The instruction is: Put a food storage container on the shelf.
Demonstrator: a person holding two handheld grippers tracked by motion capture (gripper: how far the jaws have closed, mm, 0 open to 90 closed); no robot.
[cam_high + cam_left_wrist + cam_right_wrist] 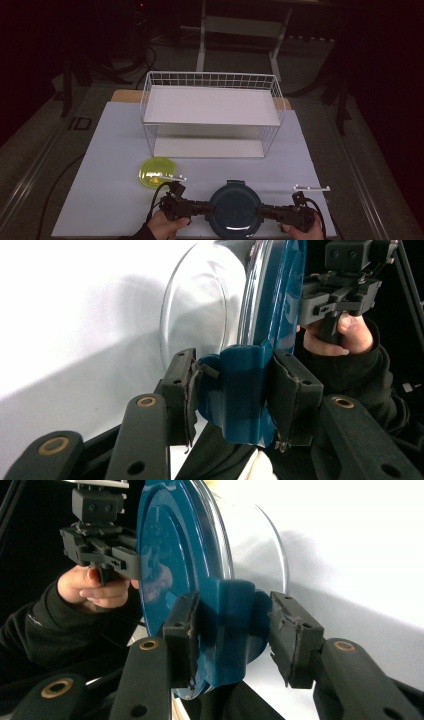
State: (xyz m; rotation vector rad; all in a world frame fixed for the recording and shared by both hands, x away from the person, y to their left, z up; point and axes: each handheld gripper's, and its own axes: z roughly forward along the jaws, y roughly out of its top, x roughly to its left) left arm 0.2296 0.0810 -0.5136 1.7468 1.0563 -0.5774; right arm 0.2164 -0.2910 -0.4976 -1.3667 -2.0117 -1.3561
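A: On the left we see the left gripper point(202, 208), its fingers point(182, 390) closed on a clasp of the blue-lidded container point(235, 210).

B: The container sits at the bench's point(110, 200) near edge, between our hands. On the right, the right gripper's point(261, 212) fingers point(181, 630) grip the opposite clasp.
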